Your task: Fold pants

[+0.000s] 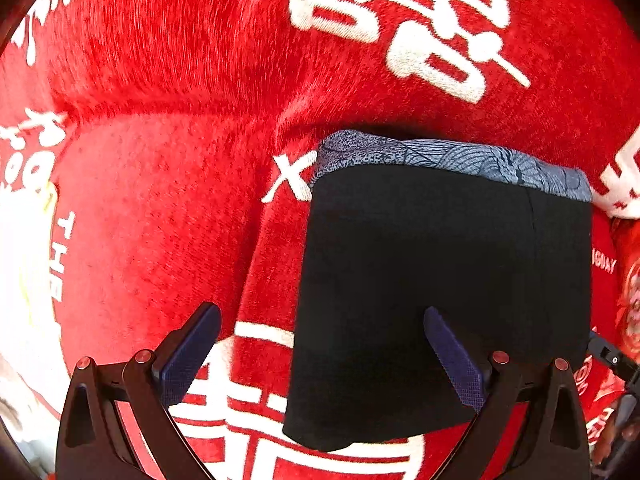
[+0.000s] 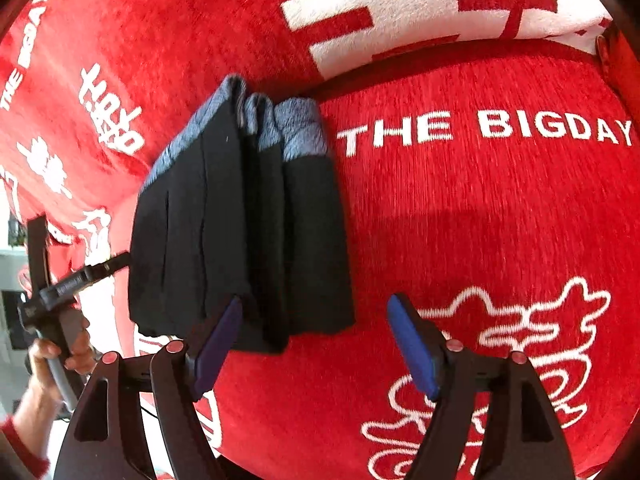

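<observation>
The black pants point(image 1: 444, 292) lie folded into a compact stack on the red plush cover, with a blue-grey patterned waistband point(image 1: 452, 158) at the far edge. In the right wrist view the pants point(image 2: 240, 236) show several folded layers seen from the side. My left gripper point(image 1: 320, 344) is open, hovering over the stack's near left corner, holding nothing. My right gripper point(image 2: 316, 328) is open and empty, just at the stack's near right edge. The left gripper point(image 2: 80, 276) also shows in the right wrist view, left of the stack, in a hand.
The red cover point(image 1: 168, 208) with white lettering spreads under everything. A white and red cushion point(image 2: 420, 4) lies at the back in the right wrist view. The printed words THE BIGDAY point(image 2: 484, 128) sit right of the pants. A pale floor or wall shows at far left.
</observation>
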`<state>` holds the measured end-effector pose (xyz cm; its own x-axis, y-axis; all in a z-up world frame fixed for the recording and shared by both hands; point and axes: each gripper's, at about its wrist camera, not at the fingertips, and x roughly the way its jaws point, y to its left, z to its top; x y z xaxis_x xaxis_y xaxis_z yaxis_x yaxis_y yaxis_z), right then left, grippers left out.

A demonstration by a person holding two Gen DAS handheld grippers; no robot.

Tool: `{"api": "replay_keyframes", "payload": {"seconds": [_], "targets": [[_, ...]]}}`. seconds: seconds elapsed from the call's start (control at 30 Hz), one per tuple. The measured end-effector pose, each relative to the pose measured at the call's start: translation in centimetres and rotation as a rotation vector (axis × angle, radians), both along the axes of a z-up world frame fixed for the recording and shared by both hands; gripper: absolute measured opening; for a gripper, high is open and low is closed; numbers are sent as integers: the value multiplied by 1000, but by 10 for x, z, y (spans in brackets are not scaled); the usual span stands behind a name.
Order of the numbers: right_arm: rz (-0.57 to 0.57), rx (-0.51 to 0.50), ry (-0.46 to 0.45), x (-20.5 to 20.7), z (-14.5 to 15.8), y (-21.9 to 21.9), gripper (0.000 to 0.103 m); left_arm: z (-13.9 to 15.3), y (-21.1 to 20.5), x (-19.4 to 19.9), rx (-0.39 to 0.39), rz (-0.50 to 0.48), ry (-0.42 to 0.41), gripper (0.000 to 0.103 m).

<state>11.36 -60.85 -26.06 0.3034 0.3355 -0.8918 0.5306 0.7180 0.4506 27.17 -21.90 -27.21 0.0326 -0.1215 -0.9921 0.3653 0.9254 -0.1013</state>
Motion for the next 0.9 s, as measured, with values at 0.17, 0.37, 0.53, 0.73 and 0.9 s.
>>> {"api": "replay_keyframes", "payload": {"seconds": [0.17,0.37,0.53,0.73,0.9], "targets": [[15,8,-16,17,1,-4,79,-12,0,8,-29,8,26,101],[65,112,-23,38,-23,-15,82,-31,2,31,-136,0,153,101],[47,289,-69,45,-46,-28,81,-45,5,38,-222,-42,231,101],[72,363,-88,52,-64,-32,81,-67,4,46,-299,-51,298,101],[121,385,-97,64,-68,-25,83,-71,-4,43,-343,-50,323,102]]}}
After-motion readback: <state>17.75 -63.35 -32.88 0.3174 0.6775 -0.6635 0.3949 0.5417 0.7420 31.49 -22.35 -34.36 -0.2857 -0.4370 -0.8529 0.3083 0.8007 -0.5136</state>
